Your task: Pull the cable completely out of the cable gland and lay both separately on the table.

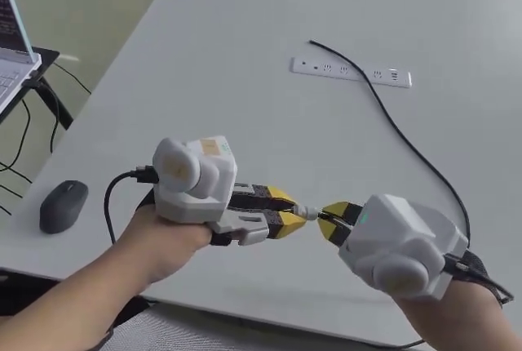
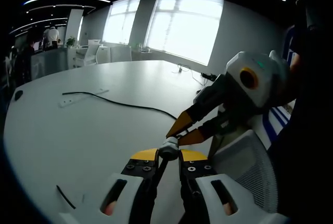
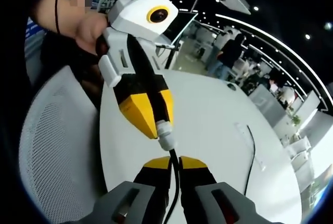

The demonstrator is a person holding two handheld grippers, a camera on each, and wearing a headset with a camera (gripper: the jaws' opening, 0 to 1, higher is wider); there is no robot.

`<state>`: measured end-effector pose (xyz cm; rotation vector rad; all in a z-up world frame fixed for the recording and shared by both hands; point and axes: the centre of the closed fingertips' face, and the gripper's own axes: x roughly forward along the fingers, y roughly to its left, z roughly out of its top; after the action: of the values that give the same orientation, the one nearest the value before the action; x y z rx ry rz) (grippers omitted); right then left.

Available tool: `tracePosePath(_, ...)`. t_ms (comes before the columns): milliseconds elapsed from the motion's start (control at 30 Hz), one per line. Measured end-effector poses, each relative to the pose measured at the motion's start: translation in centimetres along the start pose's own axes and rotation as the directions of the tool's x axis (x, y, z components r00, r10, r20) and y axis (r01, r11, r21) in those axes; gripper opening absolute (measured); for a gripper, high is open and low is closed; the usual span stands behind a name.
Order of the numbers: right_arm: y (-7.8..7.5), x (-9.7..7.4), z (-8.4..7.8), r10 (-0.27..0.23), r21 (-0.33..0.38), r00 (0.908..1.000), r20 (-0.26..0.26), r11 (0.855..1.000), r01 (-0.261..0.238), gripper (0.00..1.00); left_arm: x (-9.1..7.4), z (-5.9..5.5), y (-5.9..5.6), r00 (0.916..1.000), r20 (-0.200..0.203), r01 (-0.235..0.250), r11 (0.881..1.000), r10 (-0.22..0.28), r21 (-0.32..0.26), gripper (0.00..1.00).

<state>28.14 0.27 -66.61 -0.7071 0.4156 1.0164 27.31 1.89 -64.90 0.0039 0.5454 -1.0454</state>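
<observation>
- Small, pale, cylindrical cable gland (image 3: 165,134) was over the near table edge, clenched between the yellow tips of the left gripper (image 2: 167,156).
- Thin black cable (image 3: 175,174) ran from the gland into the right gripper (image 3: 175,162), which pinched it tight.
- Smooth white table (image 1: 245,106) lay beneath, with a flat power strip (image 1: 351,72) at far right.

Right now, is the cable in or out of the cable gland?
In: the right gripper view shows the black cable running straight into the white cable gland.
</observation>
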Motion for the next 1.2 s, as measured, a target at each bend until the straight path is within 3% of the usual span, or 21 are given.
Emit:
tracePosePath(533, -0.3, 0.3, -0.7, -0.005, 0.136, 0.9999, 0.014, 0.991, 0.003, 0.0, 0.0, 0.0, 0.2, 1.0, 0.004, -0.008, 1.0, 0.008, 0.005, 0.15)
tracePosePath(800, -1.1, 0.4, -2.5, -0.022, 0.201, 0.9994, -0.028, 0.979, 0.027, 0.0, -0.3, 0.1, 0.4, 0.9998, 0.017, -0.014, 1.0, 0.015, -0.006, 0.15)
tracePosePath(933, -1.4, 0.5, -3.8, -0.023, 0.292, 0.999, -0.039, 0.956, 0.033, 0.0, -0.3, 0.2, 0.4, 0.9997, 0.021, -0.016, 1.0, 0.016, -0.009, 0.15)
tracePosePath(1133, -1.6, 0.8, -5.5, -0.032, 0.366, 0.9963, -0.08, 0.929, 0.059, 0.0, -0.2, 0.3, 0.3, 0.9997, 0.021, -0.016, 1.0, 0.016, -0.004, 0.15)
tracePosePath(1200, -1.8, 0.8, -6.6, -0.036, 0.419, 0.9939, -0.105, 0.905, 0.077, 0.0, -0.4, 0.4, 0.4, 0.9994, 0.027, -0.019, 1.0, 0.02, -0.01, 0.15)
